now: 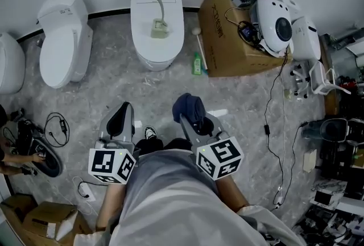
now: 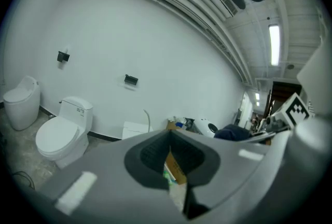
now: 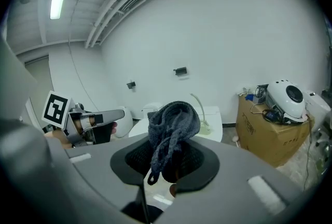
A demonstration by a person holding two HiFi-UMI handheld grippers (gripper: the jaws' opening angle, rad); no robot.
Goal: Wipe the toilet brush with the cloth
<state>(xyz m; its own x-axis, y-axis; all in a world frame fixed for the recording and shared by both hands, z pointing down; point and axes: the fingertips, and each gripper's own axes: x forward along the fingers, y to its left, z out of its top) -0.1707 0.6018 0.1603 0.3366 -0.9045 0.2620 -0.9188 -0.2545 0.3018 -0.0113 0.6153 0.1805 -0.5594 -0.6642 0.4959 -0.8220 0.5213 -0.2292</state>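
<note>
The toilet brush [image 1: 158, 19], pale green with a curved handle, lies on the closed lid of the middle white toilet [image 1: 157, 48] by the far wall. It also shows in the right gripper view, brush [image 3: 200, 110], and faintly in the left gripper view, brush [image 2: 148, 116]. My right gripper [image 1: 193, 117] is held low and well short of the toilet, shut on a bunched dark blue cloth [image 1: 189, 106]. The cloth [image 3: 173, 125] hangs over the jaws. My left gripper [image 1: 120, 115] is beside it, shut and holding nothing.
Two more white toilets [image 1: 62, 40] stand to the left. A cardboard box [image 1: 226, 40] with cables and a white domed device [image 1: 276, 23] stands right of the middle toilet, with a green bottle [image 1: 197, 63] on the floor between. Cables trail across the marbled floor [image 1: 244, 108].
</note>
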